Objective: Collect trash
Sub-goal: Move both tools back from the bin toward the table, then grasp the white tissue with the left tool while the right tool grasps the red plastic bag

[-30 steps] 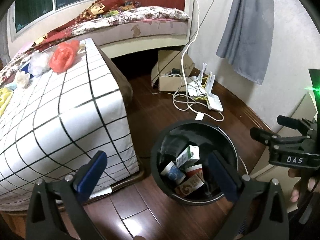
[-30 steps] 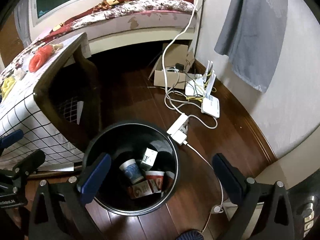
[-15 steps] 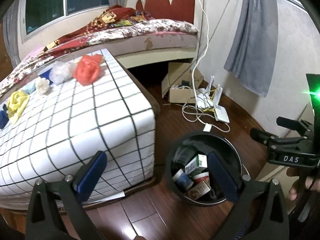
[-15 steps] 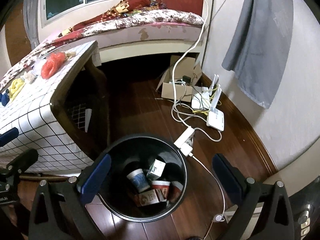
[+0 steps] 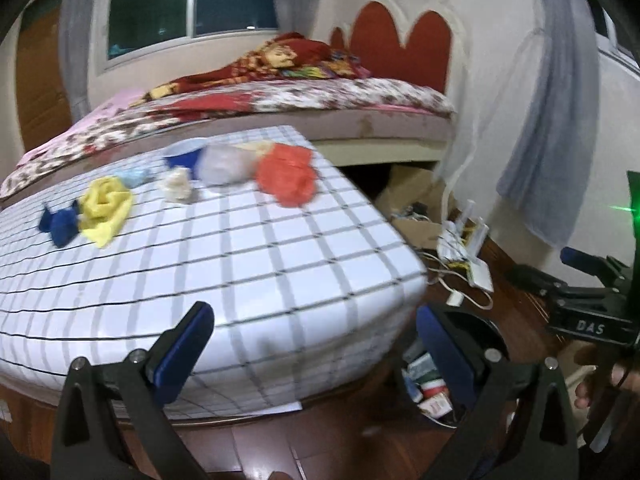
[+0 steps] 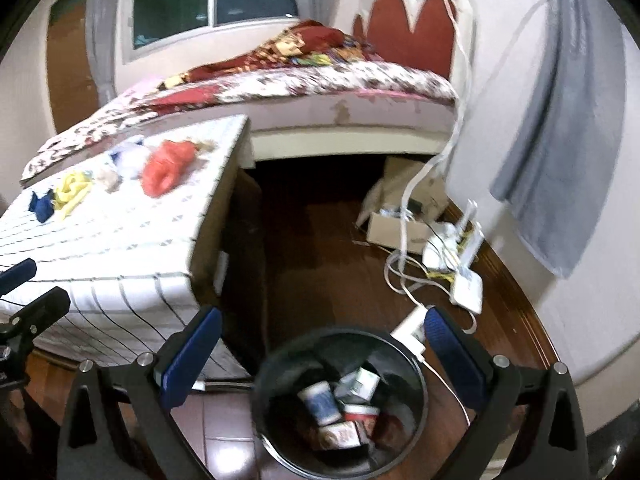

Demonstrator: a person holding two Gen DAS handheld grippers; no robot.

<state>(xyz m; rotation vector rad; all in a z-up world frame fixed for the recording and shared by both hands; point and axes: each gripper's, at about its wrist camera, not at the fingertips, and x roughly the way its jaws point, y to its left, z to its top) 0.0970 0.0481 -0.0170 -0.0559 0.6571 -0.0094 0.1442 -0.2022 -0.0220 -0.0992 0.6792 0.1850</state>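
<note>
- Left gripper [image 5: 312, 344]: jaws spread wide, nothing between the blue pads; it faces the near edge of the grid-cloth table [image 5: 248, 280].
- Right gripper [image 6: 320, 354]: jaws likewise spread and empty, hanging over the black bin [image 6: 340, 404] on the wood floor [image 6: 328, 248].
- Trash left to collect lies along the far edge of the table: red crumpled bag [image 5: 286, 174] nearest the far right corner, then clear bag [image 5: 222, 164], pale wad [image 5: 178, 186], yellow wad [image 5: 106, 208], dark blue scrap [image 5: 60, 224] toward the left. A blue bowl [image 5: 184, 154] sits behind them.
- Bin already holds cartons and cups [image 6: 340, 412]; it stands on the floor just off the table's near right corner.
- Judged step: reach to the tabletop for the next piece. The red bag looks the easiest, being closest to the bin-side edge.
- To do it well: come in from above, jaws staying wide, and close on the bulk of the bag, not a loose fold; thin film is likely to slip or trail.
- Clearance: tabletop between the near edge and the row of trash is bare, so the approach is open.
- Watch the table's right edge and corner when carrying to the bin; the drop is straight down beside it.
- Cables and router [image 6: 464, 280] lie on the floor beyond the bin, near the wall; keep out of them.
- Frames are motion-blurred; fine detail of the small wads is uncertain.
</note>
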